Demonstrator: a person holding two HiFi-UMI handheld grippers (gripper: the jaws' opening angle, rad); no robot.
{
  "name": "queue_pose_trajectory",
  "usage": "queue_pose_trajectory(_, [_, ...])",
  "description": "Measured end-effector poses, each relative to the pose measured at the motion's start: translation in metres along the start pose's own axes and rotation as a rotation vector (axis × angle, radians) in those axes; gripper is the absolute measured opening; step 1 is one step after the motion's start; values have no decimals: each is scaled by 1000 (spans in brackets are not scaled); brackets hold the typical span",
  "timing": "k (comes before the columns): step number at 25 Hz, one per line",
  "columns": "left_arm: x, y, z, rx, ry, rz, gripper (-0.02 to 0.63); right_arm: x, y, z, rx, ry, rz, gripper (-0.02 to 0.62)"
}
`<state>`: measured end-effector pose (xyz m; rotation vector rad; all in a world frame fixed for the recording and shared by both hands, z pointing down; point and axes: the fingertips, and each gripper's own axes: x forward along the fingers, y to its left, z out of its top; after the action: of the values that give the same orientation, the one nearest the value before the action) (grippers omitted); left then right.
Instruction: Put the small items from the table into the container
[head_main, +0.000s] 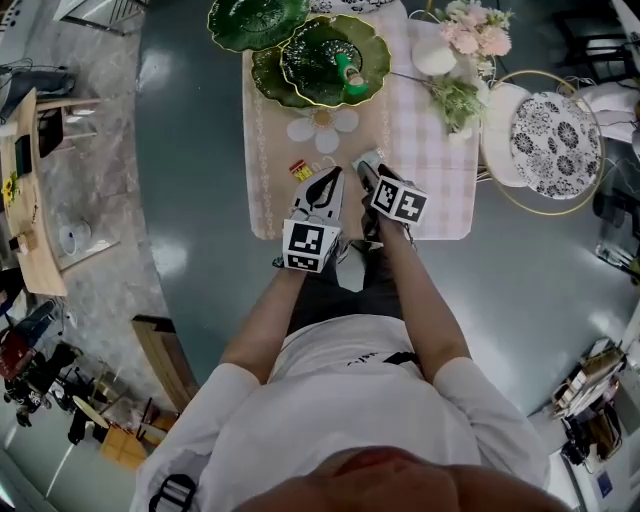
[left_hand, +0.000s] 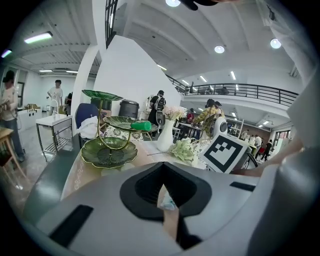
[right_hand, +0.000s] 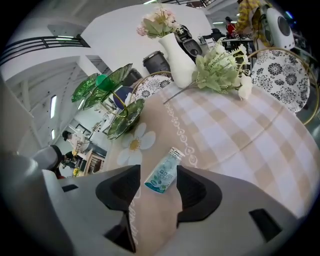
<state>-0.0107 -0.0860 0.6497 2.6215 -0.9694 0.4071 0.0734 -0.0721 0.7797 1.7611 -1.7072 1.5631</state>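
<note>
Bottle: a small clear bottle (right_hand: 163, 174) with a silver cap lies on its side on the desk (right_hand: 240, 130). It is on the beige strip of the cloth, near the daisy mat (right_hand: 134, 144).
Long axis: it runs away from the right hand-held gripper (right_hand: 158, 181), leaning rightward in that gripper's view. The cap is at the far end and the base at the near end.
Label: white and teal with dark print, too small to read.
Right hand-held gripper: jaws spread wide, one on each side of the bottle, neither pad touching it.
Left hand-held gripper (left_hand: 161, 167): jaws drawn together at the tips, pinching nothing. It is just beside the right one.
Other item: a red and yellow piece (head_main: 300, 170) lies on the cloth; its writing is illegible.
Container: green leaf-shaped dishes (head_main: 335, 60) stand at the desk's far end, with a green item (head_main: 350, 78) on one.
</note>
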Motion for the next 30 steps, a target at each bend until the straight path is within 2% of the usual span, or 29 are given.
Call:
queue_pose_trajectory(5, [-1,4,-2,-2,2,0,6,14,-6,-5,49,19,-38,229])
queue_pose_trajectory(11, [-2,13,-3,-5,2,14,6,28,-10,-7,54,41,-92,229])
queue_pose_trajectory(21, [-1,17,0,-15,-4,26,6,34,-8,-8,-2,98,-89,229])
queue_pose_trajectory(24, [-1,15,3,-14,-5,26,6,33,-6,-8,-34,131,-95,206])
queue_pose_trajectory(30, [-5,12,8,-17,-5,33,6,12,-6,-1,-65,109,-59,198])
